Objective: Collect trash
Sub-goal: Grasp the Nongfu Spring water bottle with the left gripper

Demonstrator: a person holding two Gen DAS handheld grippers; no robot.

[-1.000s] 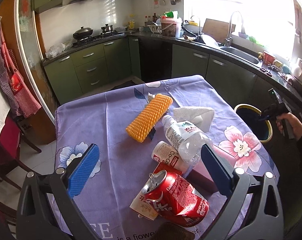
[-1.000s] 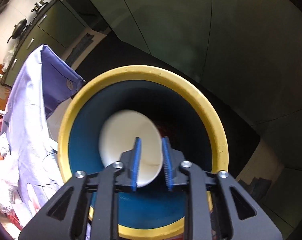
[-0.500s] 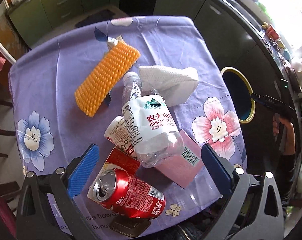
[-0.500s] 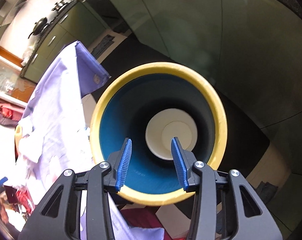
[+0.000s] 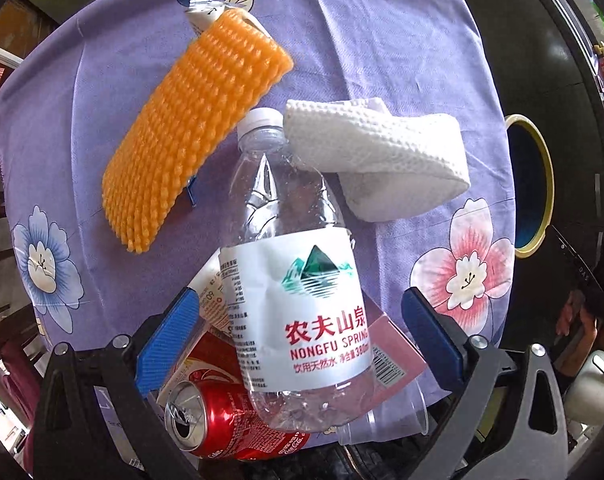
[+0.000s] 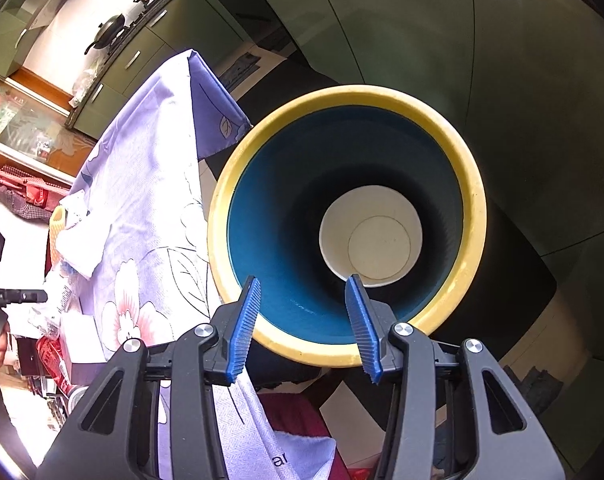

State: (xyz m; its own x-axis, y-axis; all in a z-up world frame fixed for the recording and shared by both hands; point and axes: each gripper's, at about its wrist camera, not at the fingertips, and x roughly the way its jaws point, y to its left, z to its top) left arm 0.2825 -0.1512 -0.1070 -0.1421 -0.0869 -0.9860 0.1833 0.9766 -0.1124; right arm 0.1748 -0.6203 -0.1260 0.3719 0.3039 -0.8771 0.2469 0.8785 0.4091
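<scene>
In the left wrist view, my left gripper [image 5: 302,320] is open just above a clear Nongfu Spring water bottle [image 5: 297,280] lying on the purple flowered tablecloth [image 5: 382,40], one blue pad to each side of it. Under the bottle lie a red cola can [image 5: 229,424], a pink box [image 5: 390,356] and a small white labelled container [image 5: 211,292]. An orange foam net [image 5: 189,140] and a folded white paper towel [image 5: 382,160] lie farther off. In the right wrist view, my right gripper [image 6: 302,320] is open and empty over the yellow-rimmed blue bin [image 6: 466,184]. A white paper cup [image 6: 370,236] rests on the bin's bottom.
The bin [image 5: 546,172] stands on the floor off the table's right edge, against dark green kitchen cabinets [image 6: 382,20]. A clear plastic cup [image 5: 390,420] lies at the table's near edge. The table edge and cloth hang just left of the bin [image 6: 161,200].
My left gripper has dropped down close over the water bottle. My right gripper opened and let the white cup fall into the bin, then drew back a little.
</scene>
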